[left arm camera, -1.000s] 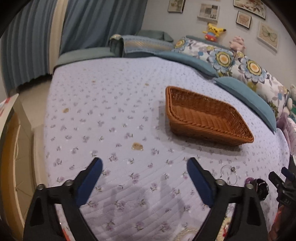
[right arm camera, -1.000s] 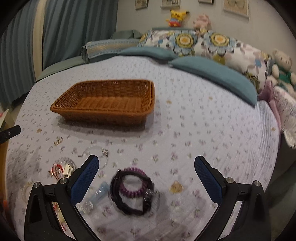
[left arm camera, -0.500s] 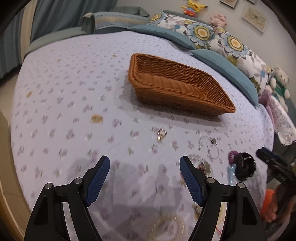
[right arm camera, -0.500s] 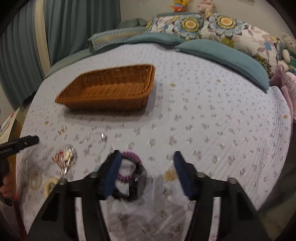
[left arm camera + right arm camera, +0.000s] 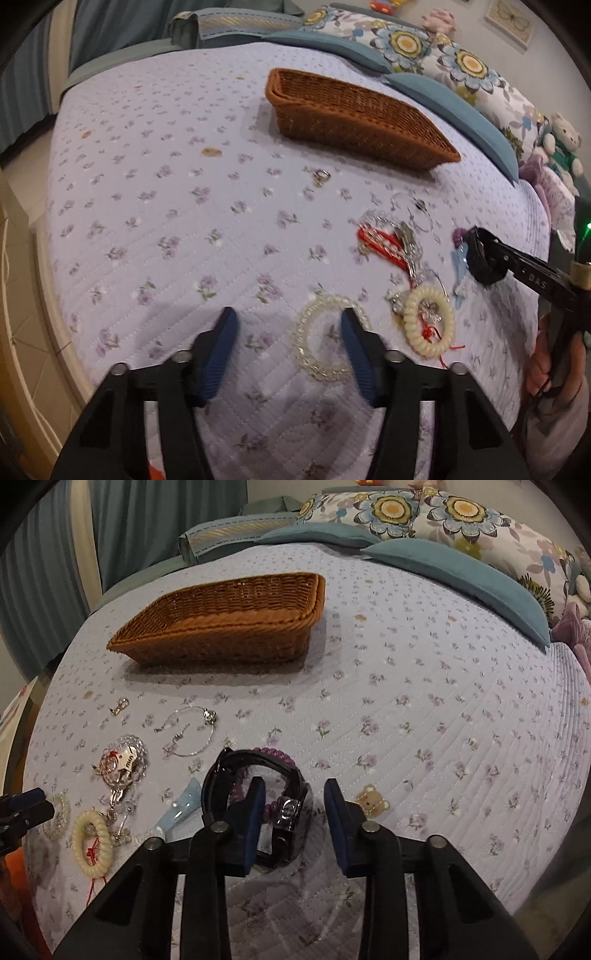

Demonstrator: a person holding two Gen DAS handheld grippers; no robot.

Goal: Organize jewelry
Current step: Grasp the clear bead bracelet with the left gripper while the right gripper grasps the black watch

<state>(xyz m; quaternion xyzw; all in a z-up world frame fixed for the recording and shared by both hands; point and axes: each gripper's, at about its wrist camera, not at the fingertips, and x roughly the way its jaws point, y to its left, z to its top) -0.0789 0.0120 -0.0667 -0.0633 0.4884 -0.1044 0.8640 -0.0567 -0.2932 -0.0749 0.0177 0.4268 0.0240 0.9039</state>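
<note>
Black watch [image 5: 255, 805] lies on the bed quilt [image 5: 424, 709], looped around a purple coil hair tie [image 5: 275, 755]. Right tongs [image 5: 293, 821] part open, left pad inside the watch loop, right pad outside the strap; nothing clamped. Left tongs [image 5: 290, 345] part open, right pad over a clear bead bracelet [image 5: 323, 338], not gripping. Beside it: cream coil hair tie [image 5: 428, 321], red cord with silver charms [image 5: 388, 245], thin silver bangle [image 5: 192, 731], small ring [image 5: 321, 176]. Wicker basket [image 5: 229, 624] sits further up the bed.
</note>
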